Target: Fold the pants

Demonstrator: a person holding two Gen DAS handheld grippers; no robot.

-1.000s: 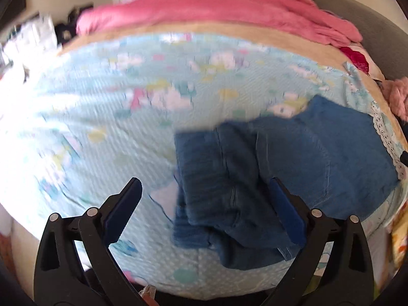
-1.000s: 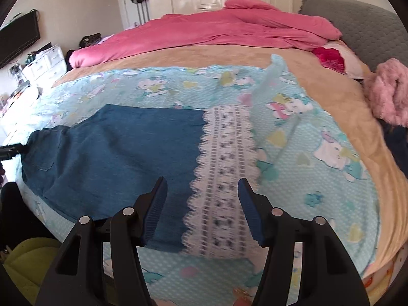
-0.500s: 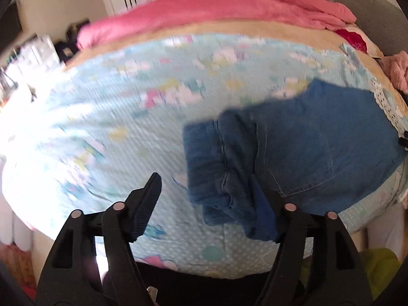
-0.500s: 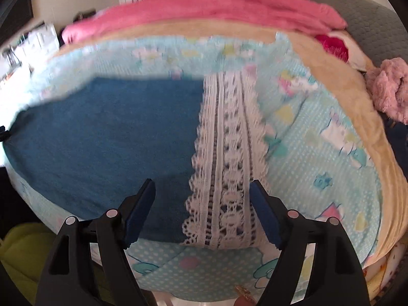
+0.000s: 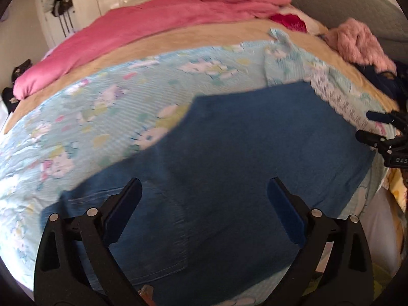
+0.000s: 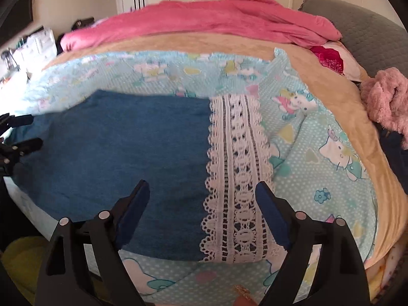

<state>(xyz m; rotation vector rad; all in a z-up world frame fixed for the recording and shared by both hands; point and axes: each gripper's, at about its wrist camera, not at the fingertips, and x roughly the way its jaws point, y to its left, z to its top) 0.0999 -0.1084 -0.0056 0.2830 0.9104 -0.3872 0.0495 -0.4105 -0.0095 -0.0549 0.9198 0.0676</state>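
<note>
The bed cover [image 6: 318, 153], a pale blue quilted sheet printed with cartoon cats, is stretching out ahead of both grippers, with a beige blanket [image 6: 178, 42] and a plush pink duvet [image 6: 216, 17] lying beyond it. The pants [image 5: 242, 158], dark blue denim, are spreading directly under and ahead of the left gripper [image 5: 204, 204], whose jaws are standing wide apart and holding nothing. A second ago the waist end was bunched in a rumpled heap between those fingers; now it is looking flatter, with a stitched back pocket [image 5: 163, 242] showing just in front of the left finger, though motion blur is softening the detail. That suggests the cloth is being smoothed into a flat panel, ready for a fold. The right gripper [image 6: 201, 204] is also gaping open and empty, hovering over the pants' hem, where a white openwork lace band [image 6: 237, 178] with scalloped edges is running straight ahead between its fingers.
</note>
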